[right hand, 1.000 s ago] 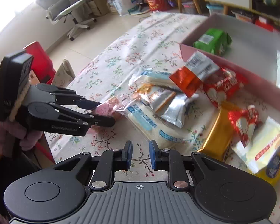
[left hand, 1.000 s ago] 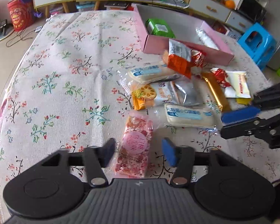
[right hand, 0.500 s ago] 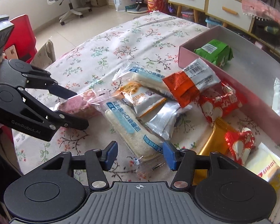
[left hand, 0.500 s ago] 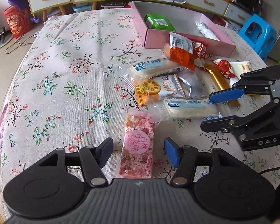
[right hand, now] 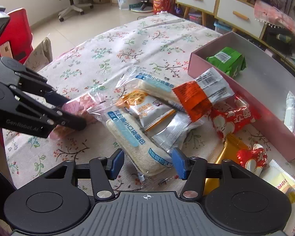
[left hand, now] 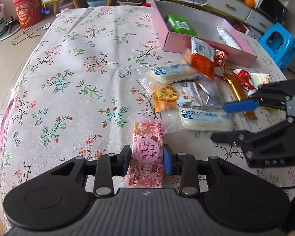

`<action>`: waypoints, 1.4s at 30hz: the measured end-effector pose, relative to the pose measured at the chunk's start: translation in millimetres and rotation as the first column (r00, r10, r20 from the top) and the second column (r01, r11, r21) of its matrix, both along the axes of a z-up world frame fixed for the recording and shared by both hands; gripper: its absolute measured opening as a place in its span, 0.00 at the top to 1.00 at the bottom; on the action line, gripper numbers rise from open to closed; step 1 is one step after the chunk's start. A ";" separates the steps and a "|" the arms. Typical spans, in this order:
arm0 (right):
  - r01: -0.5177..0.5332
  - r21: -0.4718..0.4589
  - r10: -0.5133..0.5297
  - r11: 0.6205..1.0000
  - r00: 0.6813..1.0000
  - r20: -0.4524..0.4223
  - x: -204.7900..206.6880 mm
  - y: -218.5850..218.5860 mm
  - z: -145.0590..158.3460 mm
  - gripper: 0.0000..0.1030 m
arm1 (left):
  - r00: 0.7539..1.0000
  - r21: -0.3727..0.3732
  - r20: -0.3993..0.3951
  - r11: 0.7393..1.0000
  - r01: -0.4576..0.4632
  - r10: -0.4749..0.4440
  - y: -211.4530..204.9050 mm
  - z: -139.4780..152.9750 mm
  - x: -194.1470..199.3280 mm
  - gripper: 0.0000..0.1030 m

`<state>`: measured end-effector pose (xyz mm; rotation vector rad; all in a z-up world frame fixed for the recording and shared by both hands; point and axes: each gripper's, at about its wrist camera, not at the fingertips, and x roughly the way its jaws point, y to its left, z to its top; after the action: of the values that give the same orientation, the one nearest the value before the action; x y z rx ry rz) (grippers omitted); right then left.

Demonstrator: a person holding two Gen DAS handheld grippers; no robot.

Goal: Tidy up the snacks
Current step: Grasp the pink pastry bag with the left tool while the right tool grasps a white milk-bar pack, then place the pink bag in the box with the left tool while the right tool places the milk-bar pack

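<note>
My left gripper is shut on a pink flowered snack packet lying on the tablecloth; it also shows in the right wrist view with the left gripper's fingers around it. My right gripper is open, its pads on either side of the near end of a white and blue bread packet. That packet also shows in the left wrist view, with the right gripper open over it. A pile of other snacks lies beside a pink box.
The pink box holds a green packet and a white packet. Red, gold and yellow snacks lie at the right. A floral tablecloth covers the table. Drawers, a blue stool and a red chair surround it.
My left gripper has closed on the pink packet. My right gripper has opened wide and moved over the end of the bread packet.
</note>
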<state>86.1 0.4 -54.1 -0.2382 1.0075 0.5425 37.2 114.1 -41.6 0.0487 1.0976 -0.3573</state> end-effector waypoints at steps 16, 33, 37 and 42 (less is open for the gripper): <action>0.009 0.015 -0.008 1.000 0.999 -0.038 2.9 14.6 -2.4 0.50 | 1.000 -0.012 -0.020 1.000 0.010 -0.010 12.2 -2.0 2.3 0.67; 0.117 0.124 -0.109 0.985 0.991 -0.072 3.2 8.0 27.5 0.77 | 0.996 -0.078 0.019 0.993 -0.087 0.088 23.2 24.6 12.6 0.71; 0.175 0.199 -0.163 0.964 0.984 -0.076 5.7 -8.4 45.5 0.78 | 0.993 -0.103 0.041 0.989 -0.104 0.109 21.2 35.8 18.4 0.71; 0.281 0.261 -0.273 0.924 0.960 -0.067 15.4 -35.3 63.8 0.78 | 0.989 -0.151 0.063 0.981 -0.121 0.132 11.2 48.0 31.1 0.71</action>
<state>101.5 -35.0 9.7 0.1538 0.9650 0.4180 68.2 125.3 6.4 -0.1372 0.9948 -0.3184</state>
